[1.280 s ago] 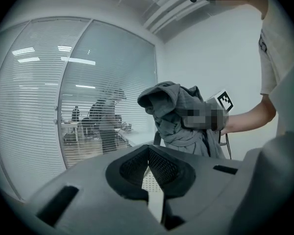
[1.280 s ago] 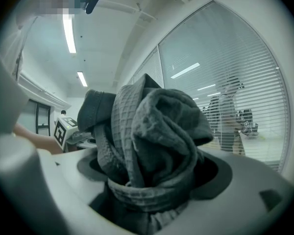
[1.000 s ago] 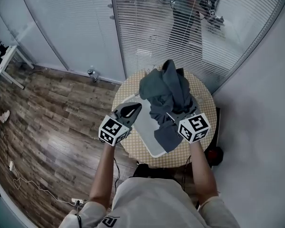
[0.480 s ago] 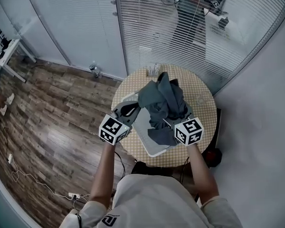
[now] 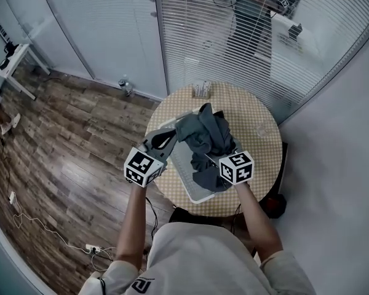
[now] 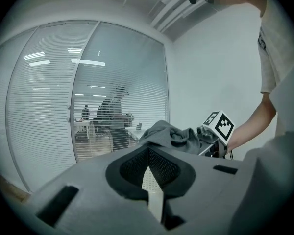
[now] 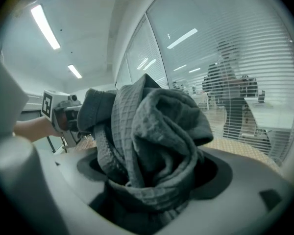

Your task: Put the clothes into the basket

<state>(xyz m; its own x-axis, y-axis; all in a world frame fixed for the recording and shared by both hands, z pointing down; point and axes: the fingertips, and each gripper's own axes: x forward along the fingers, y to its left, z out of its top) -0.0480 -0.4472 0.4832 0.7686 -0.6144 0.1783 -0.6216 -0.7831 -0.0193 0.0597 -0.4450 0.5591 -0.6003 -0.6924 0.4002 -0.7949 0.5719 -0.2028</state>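
The right gripper (image 7: 152, 180) pinches a grey bumpy cloth (image 7: 157, 131). The cloth is soft and thick, with tiny squares woven all over it. It is bunched into fat folds, and these hide the gripper's tips. In the head view the grey bumpy cloth (image 5: 203, 134) hangs in a heap from the right gripper (image 5: 212, 155), over a white plastic basket (image 5: 181, 168). The basket is flat and box-shaped with round corners. The cloth covers most of it (only its left side and near corner show). I cannot tell if the low end of the cloth touches the basket.

The left gripper (image 6: 148, 148) has its two tongs pressed together at the tips, with nothing between them. From the head view the left gripper (image 5: 172, 134) is just beside the basket's left edge.

The basket sits on a round table (image 5: 252, 112) with a tan checked top. A small pale thing (image 5: 201, 90) stands at the table's far edge, too small to make out. Around the table are a brown wood floor (image 5: 80, 140) and a glass wall (image 5: 234, 42) with thin white slats.
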